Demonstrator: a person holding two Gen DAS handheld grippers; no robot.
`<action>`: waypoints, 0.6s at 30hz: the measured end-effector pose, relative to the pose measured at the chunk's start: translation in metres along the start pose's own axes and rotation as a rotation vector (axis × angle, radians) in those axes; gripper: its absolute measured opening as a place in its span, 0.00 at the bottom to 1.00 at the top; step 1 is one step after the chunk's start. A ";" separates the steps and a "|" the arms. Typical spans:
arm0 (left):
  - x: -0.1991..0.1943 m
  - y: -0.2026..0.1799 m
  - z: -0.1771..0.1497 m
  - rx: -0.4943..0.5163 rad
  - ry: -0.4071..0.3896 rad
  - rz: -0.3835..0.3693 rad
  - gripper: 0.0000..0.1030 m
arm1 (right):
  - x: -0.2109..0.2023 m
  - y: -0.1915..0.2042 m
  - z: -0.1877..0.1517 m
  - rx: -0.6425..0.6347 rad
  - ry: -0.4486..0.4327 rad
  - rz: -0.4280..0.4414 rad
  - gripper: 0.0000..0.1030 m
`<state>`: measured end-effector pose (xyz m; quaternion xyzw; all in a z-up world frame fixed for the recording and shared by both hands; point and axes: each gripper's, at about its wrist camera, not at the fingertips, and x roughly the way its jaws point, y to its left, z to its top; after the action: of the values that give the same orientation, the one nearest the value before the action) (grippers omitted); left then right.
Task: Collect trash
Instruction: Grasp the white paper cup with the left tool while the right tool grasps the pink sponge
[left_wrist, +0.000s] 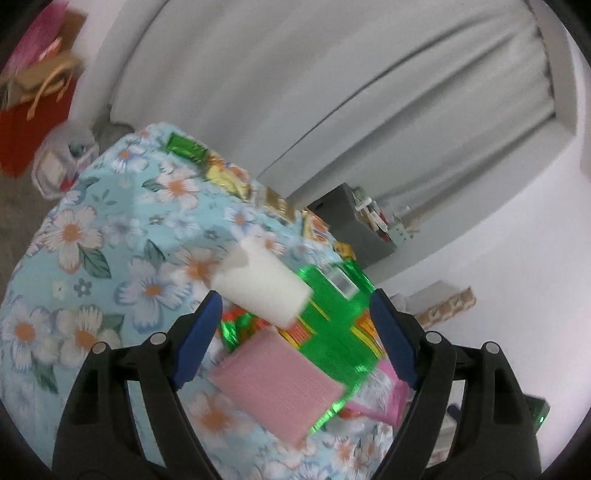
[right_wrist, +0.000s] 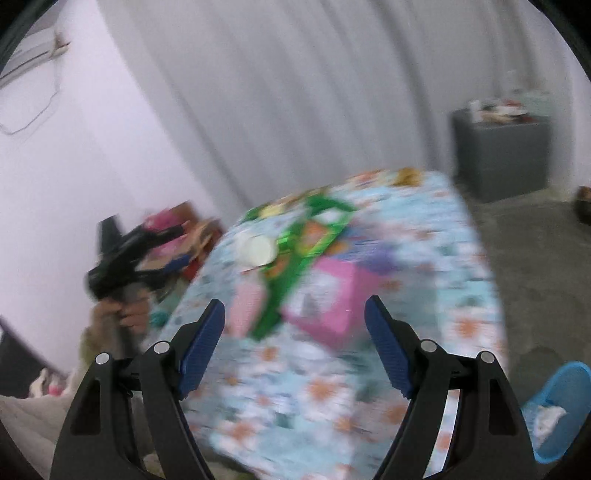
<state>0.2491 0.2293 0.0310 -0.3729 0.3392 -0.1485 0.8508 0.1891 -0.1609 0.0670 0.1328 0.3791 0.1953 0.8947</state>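
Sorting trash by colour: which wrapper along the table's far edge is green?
The green wrapper at the row's left end in the left view; its neighbours are gold and orange.

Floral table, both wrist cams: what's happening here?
A person holds a gripper in each hand over a table with a floral cloth littered with trash: a white cup on its side, green foil wrappers, a pink sponge-like pad and a pink box. The left gripper and right gripper are both open and empty. Nothing is picked up yet. A blue basket sits on the floor beside the table.
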 end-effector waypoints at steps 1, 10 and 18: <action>0.005 0.007 0.004 -0.014 0.009 -0.008 0.75 | 0.011 0.007 0.002 -0.001 0.020 0.019 0.74; 0.072 0.053 0.034 -0.082 0.118 -0.069 0.61 | 0.104 0.052 0.015 0.013 0.189 0.052 0.60; 0.115 0.076 0.033 -0.114 0.192 -0.091 0.50 | 0.150 0.051 0.011 0.070 0.271 -0.002 0.51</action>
<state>0.3552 0.2402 -0.0621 -0.4195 0.4098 -0.2024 0.7843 0.2801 -0.0488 0.0006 0.1358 0.5030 0.1972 0.8304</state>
